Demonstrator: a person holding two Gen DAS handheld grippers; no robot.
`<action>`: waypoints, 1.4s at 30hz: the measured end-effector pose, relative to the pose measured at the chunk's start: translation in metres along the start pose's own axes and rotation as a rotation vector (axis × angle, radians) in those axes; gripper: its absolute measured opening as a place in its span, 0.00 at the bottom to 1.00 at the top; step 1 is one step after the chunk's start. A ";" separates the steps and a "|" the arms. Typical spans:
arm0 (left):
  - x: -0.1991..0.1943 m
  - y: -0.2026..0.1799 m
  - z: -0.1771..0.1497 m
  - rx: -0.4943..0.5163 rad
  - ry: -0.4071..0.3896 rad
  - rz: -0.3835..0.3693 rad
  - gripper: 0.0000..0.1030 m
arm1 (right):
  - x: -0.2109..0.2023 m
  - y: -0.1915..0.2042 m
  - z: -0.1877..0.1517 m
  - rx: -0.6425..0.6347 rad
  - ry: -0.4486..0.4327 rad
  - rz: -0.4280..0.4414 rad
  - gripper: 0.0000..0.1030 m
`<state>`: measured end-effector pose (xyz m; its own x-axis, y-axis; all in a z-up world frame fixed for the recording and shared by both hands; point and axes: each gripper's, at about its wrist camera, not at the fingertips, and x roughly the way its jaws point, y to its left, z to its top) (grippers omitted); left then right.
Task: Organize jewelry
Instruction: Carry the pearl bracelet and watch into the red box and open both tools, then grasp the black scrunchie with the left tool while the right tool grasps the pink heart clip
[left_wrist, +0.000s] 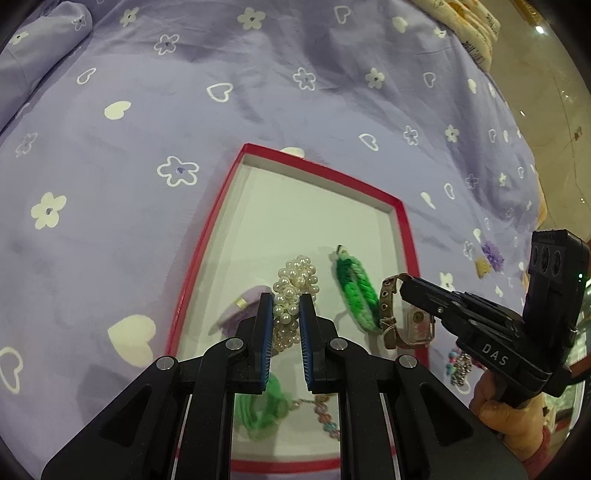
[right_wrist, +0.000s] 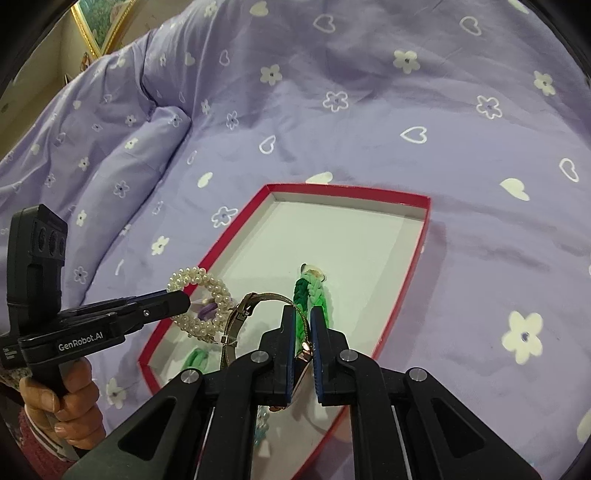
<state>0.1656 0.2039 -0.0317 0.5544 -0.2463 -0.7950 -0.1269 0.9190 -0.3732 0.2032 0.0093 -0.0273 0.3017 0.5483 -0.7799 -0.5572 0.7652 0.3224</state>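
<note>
**Pearl bracelet and watch held over the red-rimmed tray**

Lilac bedding (left_wrist: 258, 110) printed with white hearts and flowers covers the whole scene, with a shallow white tray (left_wrist: 404, 236) edged in red lying on it.

Starting at the left, the left gripper (left_wrist: 287, 306) has its blue-padded jaws closed on a pearl bracelet (left_wrist: 295, 284) — a ring of clustered cream beads held above the tray's near-left part, clear of the floor as the right wrist view shows it (right_wrist: 201, 306). Under and left of it a pale purple piece with a small gold band (left_wrist: 242, 308) lies on the tray floor.

Toward the middle, a green braided bracelet (left_wrist: 354, 291) rests flat inside the tray, just beside the watch.

Further right, the right gripper (right_wrist: 301, 332) is clenched on a watch (left_wrist: 406, 321) with a brown strap and a rectangular face — it hangs over the tray's right rim, strap looping leftward.

Near the tray's front edge lie a loose green cord (left_wrist: 266, 406) and a beaded chain (left_wrist: 328, 421), partly hidden by the left gripper's body. Outside the rim at far right, a small bead-and-chain piece (left_wrist: 460, 365) sits on the bedding.
</note>
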 end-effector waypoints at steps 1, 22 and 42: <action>0.003 0.002 0.001 -0.001 0.002 0.007 0.12 | 0.006 0.001 0.001 -0.008 0.008 -0.008 0.07; 0.027 0.014 0.003 -0.007 0.041 0.106 0.12 | 0.042 0.001 0.004 -0.093 0.082 -0.092 0.13; -0.022 0.000 -0.020 -0.038 -0.020 0.078 0.42 | -0.033 -0.005 -0.010 -0.009 -0.046 0.002 0.37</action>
<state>0.1372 0.2028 -0.0238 0.5582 -0.1674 -0.8126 -0.2012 0.9229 -0.3283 0.1877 -0.0156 -0.0090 0.3354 0.5647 -0.7541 -0.5647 0.7612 0.3189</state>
